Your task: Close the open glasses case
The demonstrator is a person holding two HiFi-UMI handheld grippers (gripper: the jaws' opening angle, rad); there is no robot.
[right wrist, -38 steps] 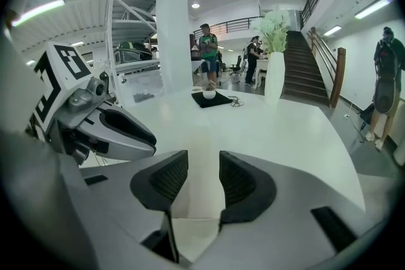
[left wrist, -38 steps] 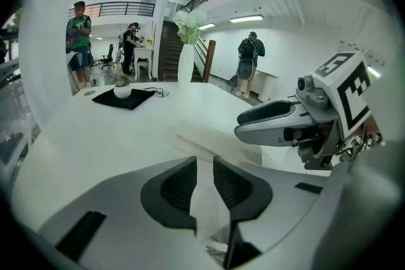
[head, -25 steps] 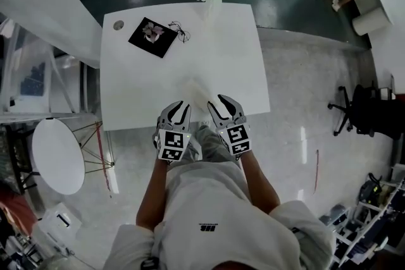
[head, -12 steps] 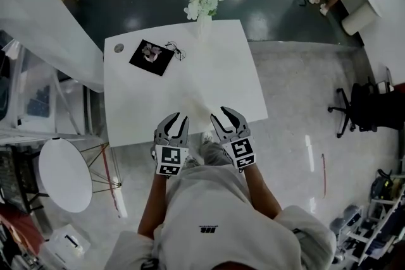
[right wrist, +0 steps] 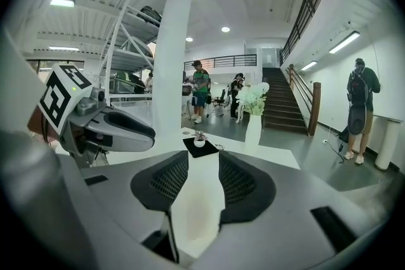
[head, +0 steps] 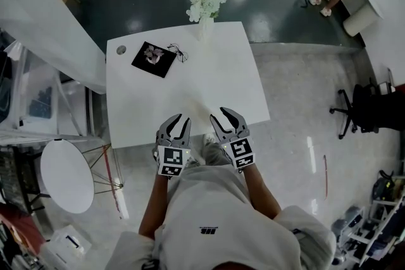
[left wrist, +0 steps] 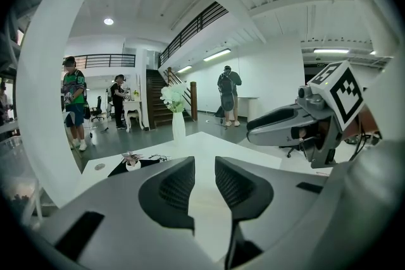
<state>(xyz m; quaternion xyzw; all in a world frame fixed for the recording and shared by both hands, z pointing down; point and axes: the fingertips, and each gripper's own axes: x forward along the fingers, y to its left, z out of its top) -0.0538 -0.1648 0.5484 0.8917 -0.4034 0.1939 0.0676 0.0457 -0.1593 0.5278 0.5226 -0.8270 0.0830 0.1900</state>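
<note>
A flat black square case lies open at the table's far left with a small pale, pinkish thing on it; it also shows in the left gripper view and the right gripper view. Thin dark glasses lie just right of it. My left gripper and right gripper hover side by side over the white table's near edge, far from the case. Both stand open with nothing between the jaws.
A white vase of white flowers stands at the table's far edge. A small round grommet sits at the far left corner. A round white side table stands to the left. People stand on the dark floor beyond.
The head view has shifted a little, so the table sits slightly lower and to the right in the picture. Both grippers stay open at the near edge.
</note>
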